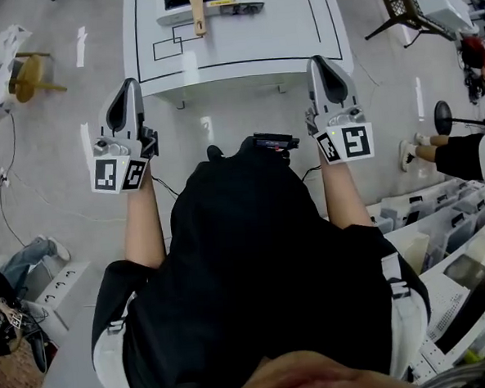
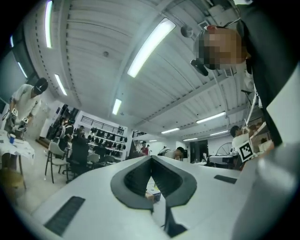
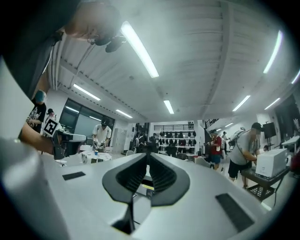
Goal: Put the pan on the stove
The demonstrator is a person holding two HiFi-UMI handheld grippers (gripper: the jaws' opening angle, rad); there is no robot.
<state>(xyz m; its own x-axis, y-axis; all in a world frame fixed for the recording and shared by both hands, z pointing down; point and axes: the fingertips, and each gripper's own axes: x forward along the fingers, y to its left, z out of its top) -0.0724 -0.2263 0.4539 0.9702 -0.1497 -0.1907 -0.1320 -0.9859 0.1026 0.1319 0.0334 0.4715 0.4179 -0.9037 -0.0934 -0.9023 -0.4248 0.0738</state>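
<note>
My left claw [image 1: 128, 84] and right claw [image 1: 318, 61] are both clenched on nothing, held just short of the white counter [image 1: 298, 30]. The pale pan with a wooden handle [image 1: 198, 15] sits well ahead, between them, on the silver portable stove [image 1: 243, 0]. Only the head view shows it plainly; my claw views take in ceiling strip lights [image 3: 140, 49].

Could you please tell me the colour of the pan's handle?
The handle is light wooden tan; head view shows it best.
</note>
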